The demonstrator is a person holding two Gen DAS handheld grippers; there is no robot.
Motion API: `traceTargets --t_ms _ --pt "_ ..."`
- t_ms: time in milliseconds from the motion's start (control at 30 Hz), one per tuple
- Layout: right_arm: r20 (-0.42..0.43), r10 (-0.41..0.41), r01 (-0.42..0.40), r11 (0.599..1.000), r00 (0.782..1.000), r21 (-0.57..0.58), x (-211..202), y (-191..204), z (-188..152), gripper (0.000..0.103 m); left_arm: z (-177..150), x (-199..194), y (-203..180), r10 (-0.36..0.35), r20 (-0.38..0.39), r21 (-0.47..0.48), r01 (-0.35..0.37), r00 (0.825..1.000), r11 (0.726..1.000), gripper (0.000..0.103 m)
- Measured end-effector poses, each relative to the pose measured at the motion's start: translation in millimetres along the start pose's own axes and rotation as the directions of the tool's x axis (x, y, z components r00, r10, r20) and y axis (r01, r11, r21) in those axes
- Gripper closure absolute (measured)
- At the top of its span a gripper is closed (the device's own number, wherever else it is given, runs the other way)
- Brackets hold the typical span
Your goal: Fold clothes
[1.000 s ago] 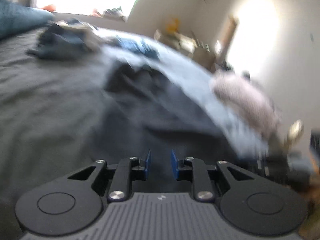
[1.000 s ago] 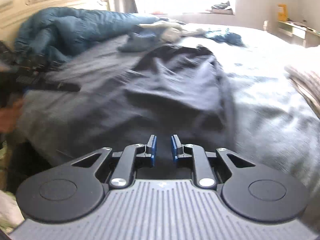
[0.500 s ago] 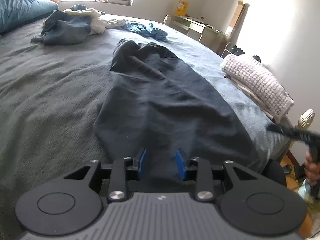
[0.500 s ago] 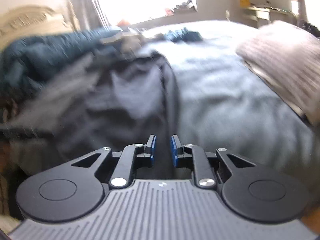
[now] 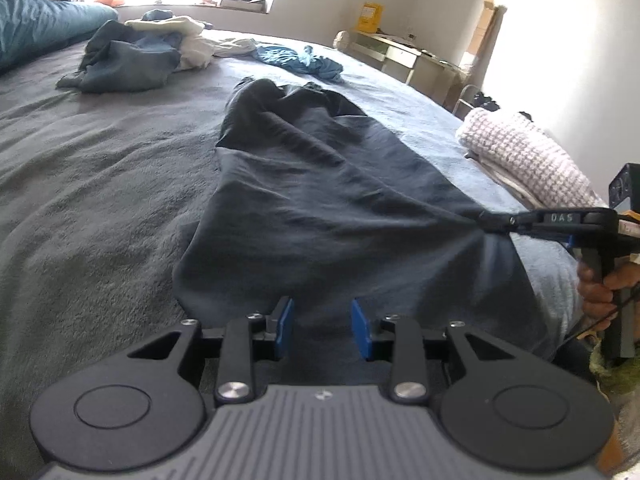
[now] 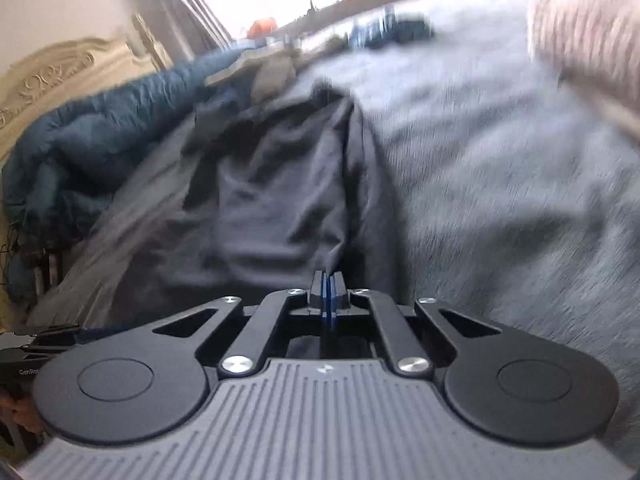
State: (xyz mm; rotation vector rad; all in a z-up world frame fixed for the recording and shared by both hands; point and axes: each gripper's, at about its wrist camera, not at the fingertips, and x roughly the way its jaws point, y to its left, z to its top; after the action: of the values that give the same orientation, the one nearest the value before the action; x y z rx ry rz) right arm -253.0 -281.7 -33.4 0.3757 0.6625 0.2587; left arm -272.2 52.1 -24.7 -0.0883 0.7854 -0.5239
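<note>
Right hand-held gripper (image 6: 328,296) clamped on dark garment (image 5: 320,184) edge on bed (image 5: 100,184); left hand-held gripper (image 5: 322,326) apart, empty. Next: left grabs near hem, then fold.

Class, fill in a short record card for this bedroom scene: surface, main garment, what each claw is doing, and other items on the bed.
surface: grey bed cover
main garment: dark garment, spread lengthwise, wrinkled
left claw: open above the garment's near edge, nothing pinched
right claw: shut on the garment's side edge
other items: clothes pile, blue cloth, knitted blanket, teal duvet
</note>
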Motion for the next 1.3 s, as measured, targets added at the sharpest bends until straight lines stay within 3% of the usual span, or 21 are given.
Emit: traceTargets --t_ms 267,433,567,733,800,833,967,1133,1300 --pt "-0.052 -0.069 0.071 0.997 0.996 0.025 10 -11 -5 0.098 4 12 6 -0.011 -0.024 0.009 0.011 1.000 1.000 0.070" --pt "0.011 -0.015 0.015 1.000 1.000 -0.009 2 -5 41 0.095 2 9 13 -0.020 -0.027 0.002 0.020 0.999 1.000 0.067" --pt "0.005 0.014 -0.013 0.997 1.000 -0.081 49 5 85 0.086 -3 10 21 -0.033 -0.029 -0.041 0.032 0.999 0.999 0.067" --pt "-0.083 -0.022 0.010 0.991 0.996 -0.136 130 3 116 0.081 -4 9 30 -0.061 -0.020 -0.089 0.059 0.998 0.994 0.067" --pt "-0.129 -0.028 0.010 0.991 0.991 -0.136 154 -1 119 0.088 -4 10 32 -0.071 -0.019 -0.093 0.068 0.997 0.993 0.067" --pt "-0.132 -0.045 0.025 0.989 0.990 -0.149 157 -1 118 0.102 -4 10 33 -0.074 -0.019 -0.093 0.072 0.997 0.993 0.067" --pt "-0.042 -0.060 0.053 0.986 0.997 -0.155 144 0 117 0.102 -5 11 35 -0.086 -0.021 -0.096 0.084 0.996 0.992 0.067" --pt "-0.107 -0.081 0.072 0.994 0.991 -0.078 158 -21 119 0.099 -4 13 37 -0.094 -0.022 -0.102 0.091 0.995 0.991 0.067" --pt "0.007 -0.065 0.066 0.990 0.998 -0.124 131 1 146 0.096 -8 11 39 -0.110 -0.013 -0.101 0.108 0.994 0.989 0.067"
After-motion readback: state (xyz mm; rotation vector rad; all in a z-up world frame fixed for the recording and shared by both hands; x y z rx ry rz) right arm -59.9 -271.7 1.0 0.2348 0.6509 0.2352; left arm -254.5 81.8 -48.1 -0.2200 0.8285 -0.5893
